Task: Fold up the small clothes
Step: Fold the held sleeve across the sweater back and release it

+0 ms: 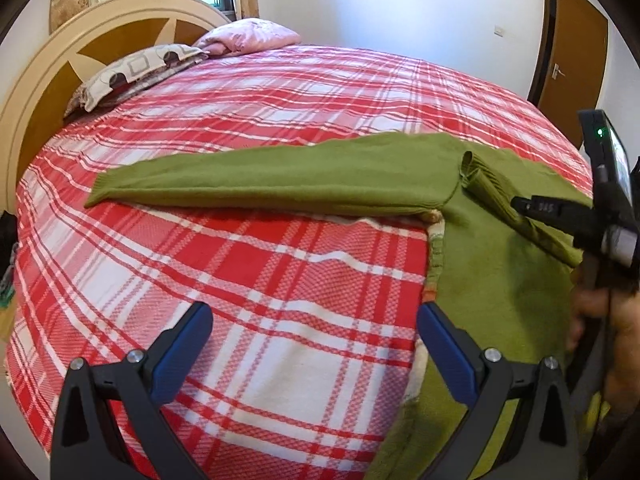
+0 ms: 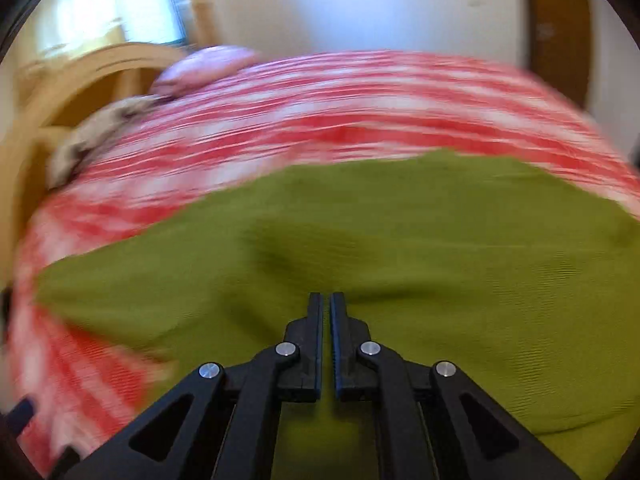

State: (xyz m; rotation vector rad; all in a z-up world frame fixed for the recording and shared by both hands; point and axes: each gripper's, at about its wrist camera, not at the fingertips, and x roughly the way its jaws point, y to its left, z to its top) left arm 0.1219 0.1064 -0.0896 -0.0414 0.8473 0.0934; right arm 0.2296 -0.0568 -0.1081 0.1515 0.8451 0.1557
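Left wrist view: left gripper (image 1: 316, 320) jaws wide, green sweater (image 1: 492, 272) at right jaw; right gripper (image 2: 326, 300) jaws nearly closed, apparently empty.

Open plaid bedspread (image 1: 280, 272) is lying left of the green sweater (image 1: 492, 280); pillows (image 1: 136, 68) and headboard (image 1: 24, 108) are blocking passage far beyond its sleeve.

Your bed (image 1: 280, 280) carries everything here, spread with a red and white plaid cover. On it lies the green sweater (image 1: 500, 280) at the near right, one sleeve stretched flat toward the left. At the far left, by the headboard (image 1: 24, 112), you have a patterned pillow (image 1: 132, 72) and a pink pillow (image 1: 248, 36).
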